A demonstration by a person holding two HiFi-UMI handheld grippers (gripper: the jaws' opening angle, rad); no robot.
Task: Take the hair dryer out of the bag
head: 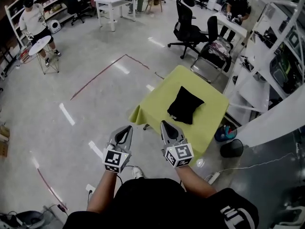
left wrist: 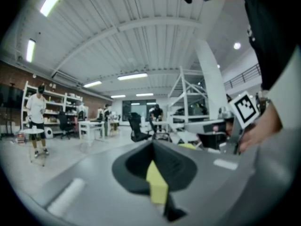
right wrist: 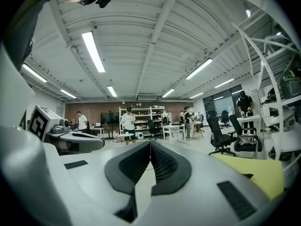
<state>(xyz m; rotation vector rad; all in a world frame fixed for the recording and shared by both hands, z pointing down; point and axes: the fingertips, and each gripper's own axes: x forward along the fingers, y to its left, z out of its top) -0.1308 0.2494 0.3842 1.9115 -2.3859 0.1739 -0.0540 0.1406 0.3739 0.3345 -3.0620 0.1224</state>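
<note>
Nearest, at the bottom of the head view: two forearms out of black sleeves, carrying the left gripper [head: 127,128] and the right gripper [head: 165,124] side by side, just short of the table's [head: 157,109] near-left edge. Both pairs of jaws pressed together tip to tip, clamped on nothing. Smooth grey moulded shells, black ribbed pads, a white marker cube at the back of each. Beyond them, about mid-table and slightly toward the far-right edge, lies the bag [head: 186,105]: black, soft, matte cloth, puffed like a small cushion with pinched corners. Near-square in outline, so no clear long axis; sides run in line with the table's edges. No view shows the hair dryer itself. Yellow-green cloth over the table, smooth on top, drooping in folds at the left corner. Below the near-right edge, a round black bin [head: 231,148] on the floor [head: 86,94]: glossy grey, streaked with light, crossed by red tape lines. Farther off, black office chairs [head: 187,28], white tables [head: 114,1], wall shelves, and a person [head: 34,20] in a white top.
</note>
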